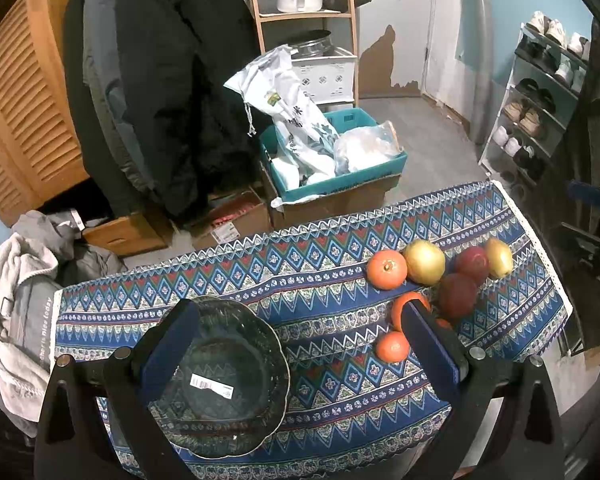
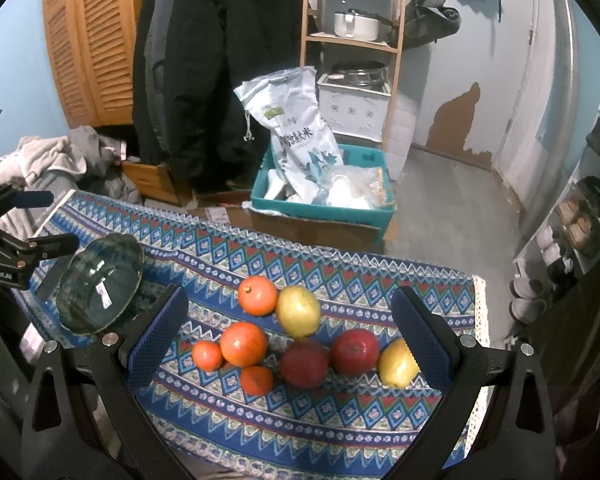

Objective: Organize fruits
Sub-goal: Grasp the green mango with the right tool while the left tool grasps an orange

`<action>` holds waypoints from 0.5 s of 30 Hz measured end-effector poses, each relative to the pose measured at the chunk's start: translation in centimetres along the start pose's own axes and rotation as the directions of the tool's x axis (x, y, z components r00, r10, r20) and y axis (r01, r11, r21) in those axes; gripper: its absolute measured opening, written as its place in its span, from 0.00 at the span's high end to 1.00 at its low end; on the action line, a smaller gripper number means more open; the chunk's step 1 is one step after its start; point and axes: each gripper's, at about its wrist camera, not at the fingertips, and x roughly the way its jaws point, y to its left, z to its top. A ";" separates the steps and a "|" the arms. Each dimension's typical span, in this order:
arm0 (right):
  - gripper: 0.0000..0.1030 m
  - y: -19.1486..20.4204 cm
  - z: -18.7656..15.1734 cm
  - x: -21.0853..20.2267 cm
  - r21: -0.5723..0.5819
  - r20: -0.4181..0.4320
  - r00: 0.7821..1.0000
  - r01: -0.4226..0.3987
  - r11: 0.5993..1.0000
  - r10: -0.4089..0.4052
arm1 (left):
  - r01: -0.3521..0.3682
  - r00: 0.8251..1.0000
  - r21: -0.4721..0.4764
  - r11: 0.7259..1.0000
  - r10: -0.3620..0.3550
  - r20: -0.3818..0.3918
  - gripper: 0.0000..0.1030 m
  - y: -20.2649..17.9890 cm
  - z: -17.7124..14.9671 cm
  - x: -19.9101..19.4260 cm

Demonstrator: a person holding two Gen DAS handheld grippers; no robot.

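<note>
Both tongs gape wide and empty; glass bowl (image 2: 100, 284) sits tilted beside 8 fruits (image 2: 300, 340).

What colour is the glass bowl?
Dark smoky green glass bowl, clearest in the right wrist view.

Blue zigzag-diamond cloth (image 2: 340, 280) is covering the counter; orange (image 2: 244, 344), red (image 2: 354, 350), and yellow fruit (image 2: 298, 310) sitting between the right hand-held gripper's (image 2: 296, 340) blue pads (image 2: 156, 340).

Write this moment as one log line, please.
stage: start | left gripper: open above glass bowl | right gripper: open above fruits | bowl: no fruit inside | fruits: all on tablecloth
</note>
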 end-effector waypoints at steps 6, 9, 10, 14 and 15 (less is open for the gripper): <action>0.03 -1.4 -0.6 0.4 0.022 -0.020 1.000 0.024 0.999 -0.024 | 0.012 0.998 0.012 1.000 -0.011 -0.056 0.01 -0.5 -0.8 2.2; 0.03 -2.6 -0.9 0.8 0.044 -0.033 0.999 0.044 0.998 -0.042 | 0.013 0.997 0.030 0.999 -0.010 -0.079 0.01 -1.0 -1.1 3.4; 0.03 -3.1 -1.0 1.0 0.053 -0.039 0.998 0.052 0.997 -0.050 | 0.019 0.996 0.030 0.999 -0.016 -0.085 0.01 -1.1 -1.1 3.7; 0.02 -5.6 -2.1 2.3 0.091 -0.081 0.993 0.092 0.992 -0.085 | 0.025 0.994 0.046 0.999 -0.020 -0.104 0.01 -1.7 -1.1 5.1; 0.03 -6.1 -2.4 2.6 0.098 -0.092 0.992 0.099 0.990 -0.090 | 0.028 0.993 0.052 0.998 -0.022 -0.114 0.01 -1.9 -1.1 5.5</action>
